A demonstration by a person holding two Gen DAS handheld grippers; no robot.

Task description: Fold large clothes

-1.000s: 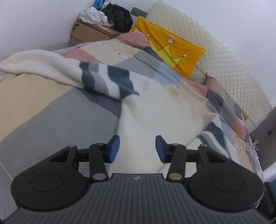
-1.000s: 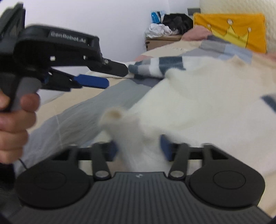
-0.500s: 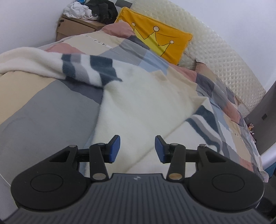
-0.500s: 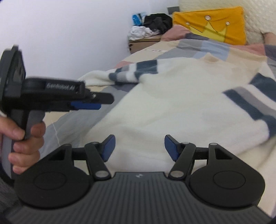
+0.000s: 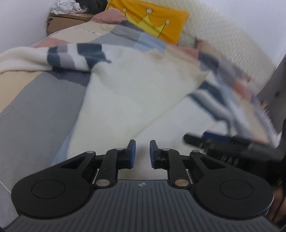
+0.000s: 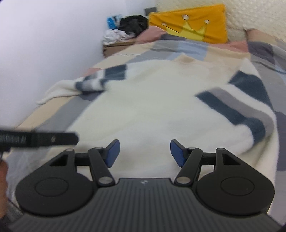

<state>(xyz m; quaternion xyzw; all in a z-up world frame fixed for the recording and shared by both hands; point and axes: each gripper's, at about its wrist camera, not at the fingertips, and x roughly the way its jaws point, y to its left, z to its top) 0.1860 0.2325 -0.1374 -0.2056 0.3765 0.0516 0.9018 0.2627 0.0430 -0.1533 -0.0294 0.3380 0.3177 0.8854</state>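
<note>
A fluffy cream fleece sweater (image 6: pixel 143 100) with navy-and-grey striped sleeves lies flat on the patchwork-quilted bed (image 5: pixel 35 110). The left gripper (image 5: pixel 142 151) has just been narrowing its fingers, nothing between them; the right gripper (image 6: pixel 145 151) has its fingers spread, empty.

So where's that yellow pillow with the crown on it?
The yellow crown pillow leans against the quilted headboard at the bed's far end, right of the cardboard box piled with clothes, in both views.

The sweater (image 6: pixel 152 107) lies spread on the bed (image 6: pixel 59 114). Beyond the sweater, a pillow (image 6: pixel 189 23) leans at the bed's head. Left of the pillow, beside the bed, a box (image 5: pixel 68 21) bears heaped clothes (image 5: pixel 66 6).
</note>
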